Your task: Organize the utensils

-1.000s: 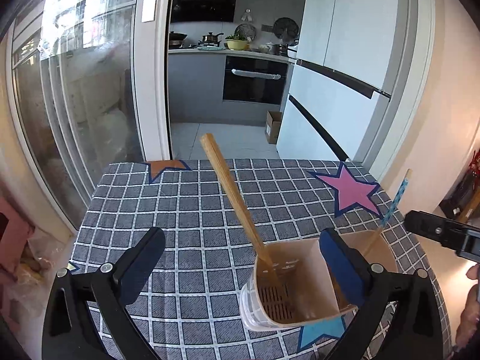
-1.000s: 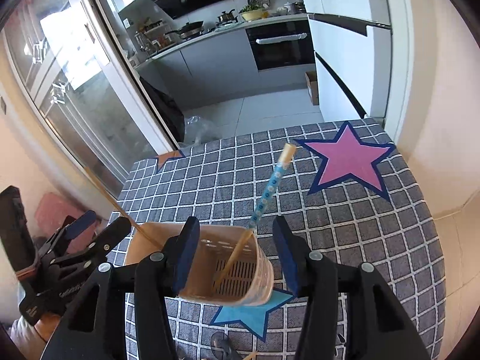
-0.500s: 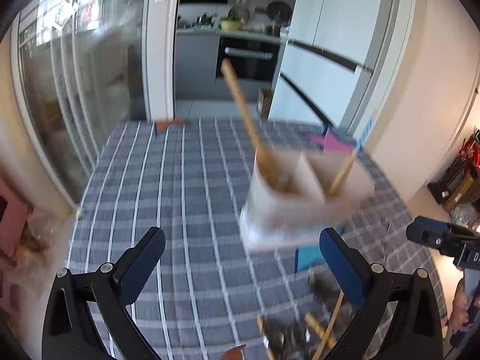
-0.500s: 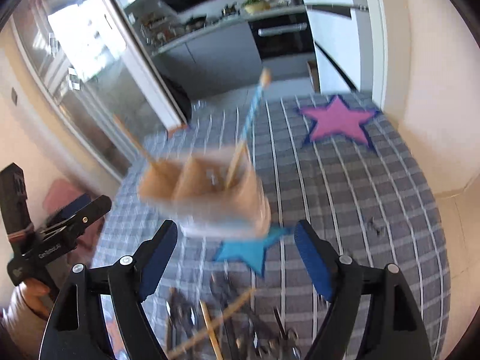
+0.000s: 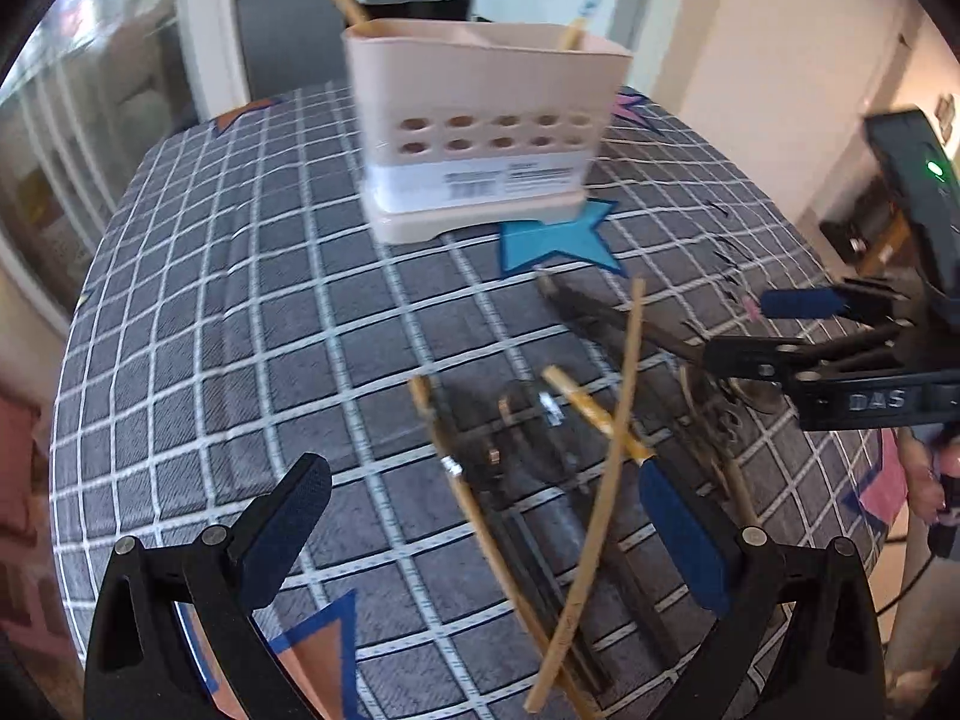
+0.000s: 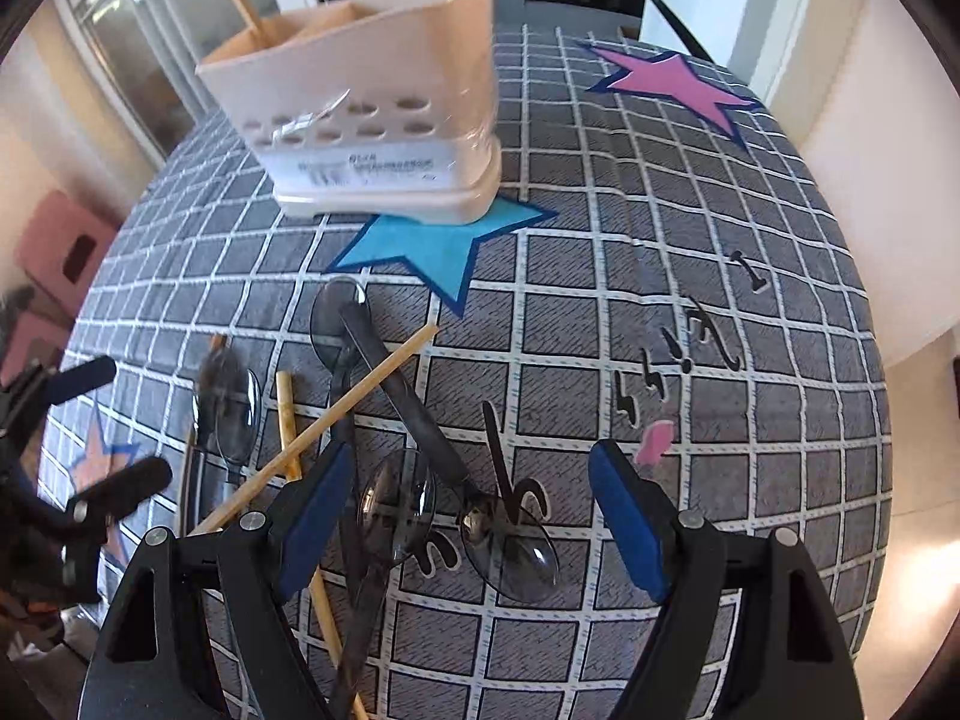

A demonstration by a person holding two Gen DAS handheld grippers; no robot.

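left tool (image 5: 480, 534) released | right tool (image 6: 468, 516) released; over spoons (image 6: 510, 546) | caddy (image 6: 372, 114) upright

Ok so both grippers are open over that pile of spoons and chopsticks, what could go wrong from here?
1. The smoky translucent plastic spoons and pale wooden chopsticks lie crossed in a heap, so closing the right gripper may catch two pieces or flick one aside.
2. The left gripper hangs over the same heap, close by, so the two could bump.
3. The beige plastic utensil caddy holds tall sticks; a swing past it could tip it.
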